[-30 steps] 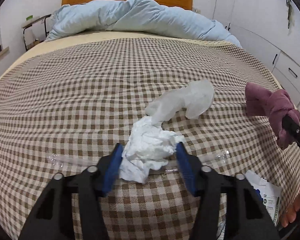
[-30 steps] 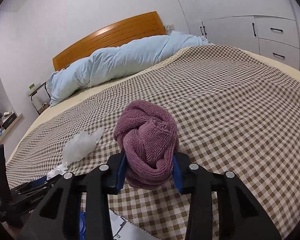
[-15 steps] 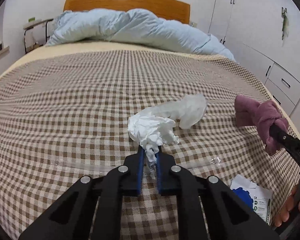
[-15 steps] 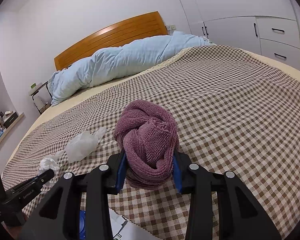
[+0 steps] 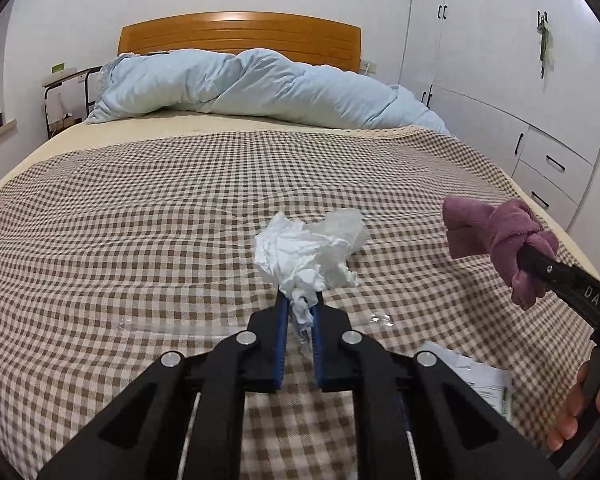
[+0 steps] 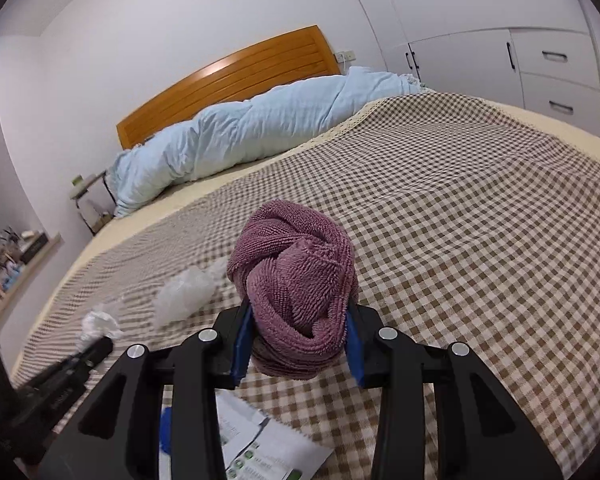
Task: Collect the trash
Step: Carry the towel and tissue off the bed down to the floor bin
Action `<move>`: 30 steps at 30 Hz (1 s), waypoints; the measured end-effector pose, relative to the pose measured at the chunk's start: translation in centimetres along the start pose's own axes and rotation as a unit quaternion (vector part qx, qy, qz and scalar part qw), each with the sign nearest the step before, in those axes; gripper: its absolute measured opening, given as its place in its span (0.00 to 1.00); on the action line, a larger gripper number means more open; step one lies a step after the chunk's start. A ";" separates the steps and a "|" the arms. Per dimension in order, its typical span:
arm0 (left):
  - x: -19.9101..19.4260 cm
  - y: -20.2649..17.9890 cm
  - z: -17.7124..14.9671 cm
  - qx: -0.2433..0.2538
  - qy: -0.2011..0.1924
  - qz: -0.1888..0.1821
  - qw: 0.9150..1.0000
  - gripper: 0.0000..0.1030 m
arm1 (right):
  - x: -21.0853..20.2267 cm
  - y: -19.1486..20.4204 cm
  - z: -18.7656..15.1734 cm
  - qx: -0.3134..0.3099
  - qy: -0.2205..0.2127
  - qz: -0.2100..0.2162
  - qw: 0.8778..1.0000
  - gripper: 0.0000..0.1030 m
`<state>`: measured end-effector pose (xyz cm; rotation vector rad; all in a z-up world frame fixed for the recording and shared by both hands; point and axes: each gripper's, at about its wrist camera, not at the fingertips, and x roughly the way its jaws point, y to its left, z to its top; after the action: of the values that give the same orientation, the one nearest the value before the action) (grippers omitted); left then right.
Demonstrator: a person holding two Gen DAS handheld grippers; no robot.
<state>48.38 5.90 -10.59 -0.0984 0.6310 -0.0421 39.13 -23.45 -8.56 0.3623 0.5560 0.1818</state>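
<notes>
My left gripper [image 5: 300, 300] is shut on a crumpled white tissue [image 5: 300, 252], lifted off the checked bedspread [image 5: 140, 220]. Behind the tissue a translucent plastic bag [image 5: 350, 222] lies on the bed, also seen in the right wrist view as a pale bag [image 6: 186, 292]. My right gripper [image 6: 298, 332] is shut on a balled mauve towel [image 6: 296, 280], held above the bed; the left wrist view shows that towel [image 5: 496, 236] at the right. A clear plastic wrapper [image 5: 180, 326] lies flat under the left gripper. The tissue [image 6: 98, 322] shows at the left gripper's tip in the right wrist view.
A printed white packet [image 5: 480, 380] lies at the bed's near edge, also seen below the right gripper as a packet [image 6: 268, 448]. A light-blue duvet [image 5: 240, 84] is heaped by the wooden headboard [image 5: 240, 32]. White wardrobes and drawers [image 5: 540, 120] line the right wall. A side table [image 5: 64, 92] stands at the left.
The left gripper closed on the white tissue and lifted it up off the bedspread, pulling back a little. The right gripper kept still with the towel.
</notes>
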 end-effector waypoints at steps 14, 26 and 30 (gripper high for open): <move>-8.4 -3.2 -0.3 0.015 -0.033 -0.047 0.998 0.08 | -9.8 2.8 1.9 -0.037 -0.058 0.032 0.997 0.37; -14.9 -3.7 -3.7 0.001 -0.048 -0.068 0.997 0.08 | -16.5 1.8 -0.1 -0.074 -0.068 0.009 0.995 0.37; -16.6 -3.8 -4.8 -0.003 -0.044 -0.073 0.996 0.08 | -18.2 1.3 -1.9 -0.089 -0.060 -0.004 0.994 0.37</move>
<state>32.13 2.87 -4.36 -0.1502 0.5348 -0.1760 22.78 -26.53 -0.75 0.1957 0.4191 0.2000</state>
